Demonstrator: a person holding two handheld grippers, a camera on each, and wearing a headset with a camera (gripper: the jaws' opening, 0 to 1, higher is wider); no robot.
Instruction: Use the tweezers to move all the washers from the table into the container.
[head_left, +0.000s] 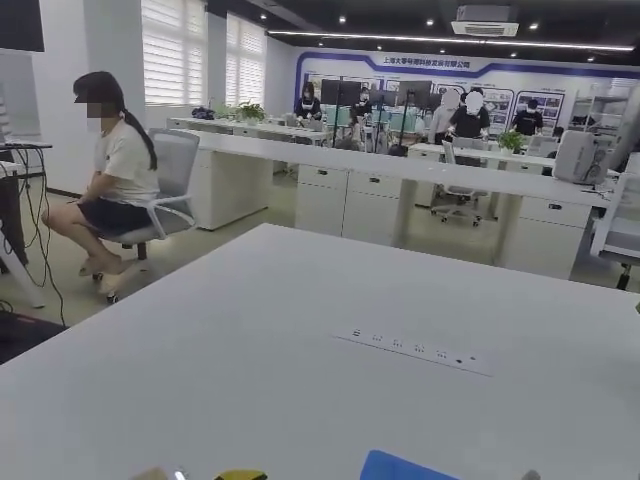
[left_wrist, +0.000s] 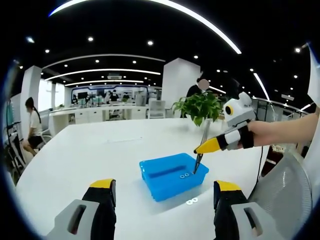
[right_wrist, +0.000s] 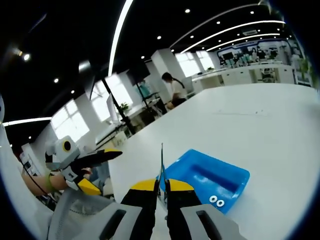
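Right gripper (right_wrist: 162, 184) pinches tweezers (left_wrist: 198, 162); tips sit in container (left_wrist: 150, 165) beside two washers (left_wrist: 183, 176). Left gripper (left_wrist: 165, 185) is spread, idle. Probable step: drop-off. Next: table washers (left_wrist: 191, 201) just beside container, which need a fine edge pinch.

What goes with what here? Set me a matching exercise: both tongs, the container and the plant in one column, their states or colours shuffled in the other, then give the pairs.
Things
1. left tongs
2. right tongs
3. container
4. plant

States
A. shut on the tweezers
B. green, beyond the container
C. blue, with two washers inside
D. open, holding nothing

Pairs: 1-D, 2-A, 3-C, 4-B
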